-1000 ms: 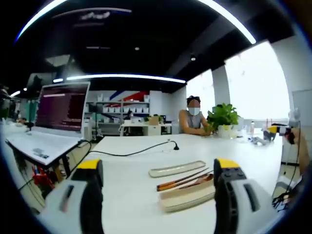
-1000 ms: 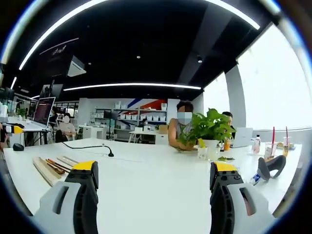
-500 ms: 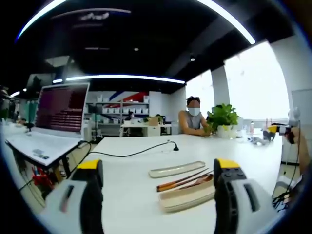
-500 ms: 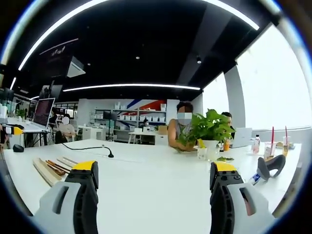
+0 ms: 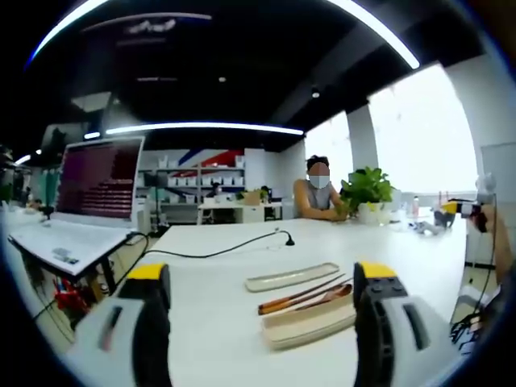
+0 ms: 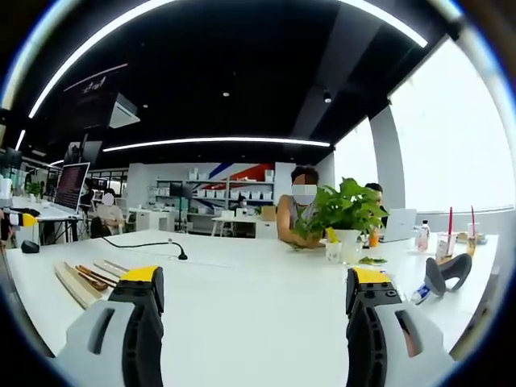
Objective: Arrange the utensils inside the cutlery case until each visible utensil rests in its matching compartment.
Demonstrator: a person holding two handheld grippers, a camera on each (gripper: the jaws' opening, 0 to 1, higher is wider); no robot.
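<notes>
The cutlery case (image 5: 310, 324) lies just ahead of the spread, empty left gripper (image 5: 262, 278), long axis crosswise; the right gripper (image 6: 250, 282), likewise agape, sits well apart.

Left gripper view: the cutlery case (image 5: 310, 324) at lower centre is partly covered at its right end by the right jaw of the left tongs (image 5: 262, 282); its compartments are not distinguishable. Right gripper view: brown utensils (image 6: 95, 276) at lower left are too small to identify, their near ends hidden behind the jaw.

Smooth white table (image 5: 218, 322), matt beige case (image 5: 310, 324), wooden-looking utensils (image 5: 300, 297)
</notes>
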